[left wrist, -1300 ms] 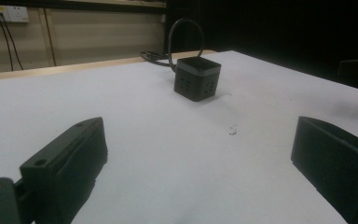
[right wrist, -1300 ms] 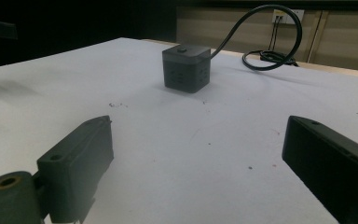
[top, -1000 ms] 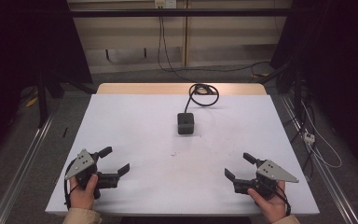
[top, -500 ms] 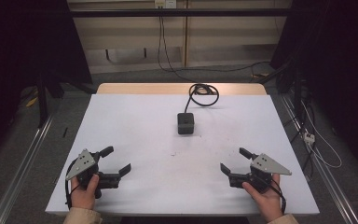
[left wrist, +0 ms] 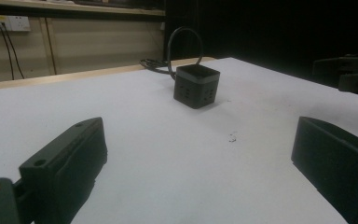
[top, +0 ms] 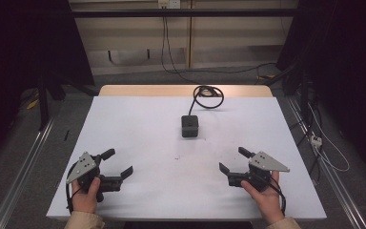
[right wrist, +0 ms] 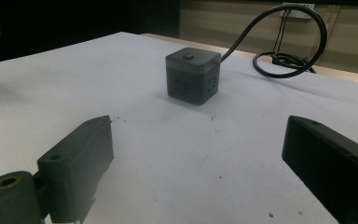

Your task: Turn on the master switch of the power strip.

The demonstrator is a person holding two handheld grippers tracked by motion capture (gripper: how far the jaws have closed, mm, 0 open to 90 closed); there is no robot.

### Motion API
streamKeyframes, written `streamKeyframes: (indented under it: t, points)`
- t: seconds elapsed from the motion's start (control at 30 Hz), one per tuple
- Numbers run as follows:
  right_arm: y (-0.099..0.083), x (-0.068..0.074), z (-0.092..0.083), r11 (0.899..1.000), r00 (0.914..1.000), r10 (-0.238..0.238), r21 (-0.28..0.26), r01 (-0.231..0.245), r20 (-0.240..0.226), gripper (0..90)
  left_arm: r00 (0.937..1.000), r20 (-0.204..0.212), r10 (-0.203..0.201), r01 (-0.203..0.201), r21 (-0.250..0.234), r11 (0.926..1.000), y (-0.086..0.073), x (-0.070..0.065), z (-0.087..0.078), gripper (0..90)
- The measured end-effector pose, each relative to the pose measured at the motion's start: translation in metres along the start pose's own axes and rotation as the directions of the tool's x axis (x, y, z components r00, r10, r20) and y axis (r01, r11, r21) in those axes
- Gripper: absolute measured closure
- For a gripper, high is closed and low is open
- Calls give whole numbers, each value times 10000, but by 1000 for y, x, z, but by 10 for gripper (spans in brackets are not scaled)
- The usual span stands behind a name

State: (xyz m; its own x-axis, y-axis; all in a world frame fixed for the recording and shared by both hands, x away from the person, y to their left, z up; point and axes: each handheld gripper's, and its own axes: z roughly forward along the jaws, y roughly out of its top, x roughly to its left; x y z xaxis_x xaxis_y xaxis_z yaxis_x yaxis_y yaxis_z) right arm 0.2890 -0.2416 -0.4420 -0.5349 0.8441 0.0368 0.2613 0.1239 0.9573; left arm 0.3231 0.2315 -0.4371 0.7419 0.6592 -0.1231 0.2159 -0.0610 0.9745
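A black cube-shaped power socket [top: 189, 126] [left wrist: 196, 86] [right wrist: 192, 75] stands on the white table [top: 143, 124], a little beyond its middle. Its black cable [top: 206, 97] [right wrist: 284, 51] coils behind it near the far edge. My left gripper [top: 117, 163] [left wrist: 196, 154] rests at the front left, open, with nothing between its jaws. At the front right, my right gripper [top: 234, 161] [right wrist: 198, 154] is open and empty too. Both point toward the cube, well short of it.
A wooden strip [top: 181, 90] runs along the table's far edge. On the wall behind are outlets [top: 169, 4] with hanging cords. Metal rails [top: 21, 164] lie on the floor at both sides, with loose cables [top: 326, 143] at the right.
My right gripper has moved left and slightly forward on the table. The left gripper and the cube have stayed put.
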Motion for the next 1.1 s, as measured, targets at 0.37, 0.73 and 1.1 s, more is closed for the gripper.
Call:
streamKeyframes:
  t: [0.37, 0.73, 1.1]
  points:
    - [9, 3, 20, 10000, 10000, 67, -71, -67, 0, 81, 9997, 215, 104, -109, 222, 9997, -2, -3, 4, 28]
    - [15, 3, 33, 10000, 9999, 79, -35, -79, 151, 80, 9989, 449, 155, -164, 209, 9996, -1, -5, 7, 28]
    - [18, 5, 42, 9999, 9999, 114, -67, -113, 130, 80, 9991, 406, 140, -146, 130, 9998, -1, -4, 4, 28]
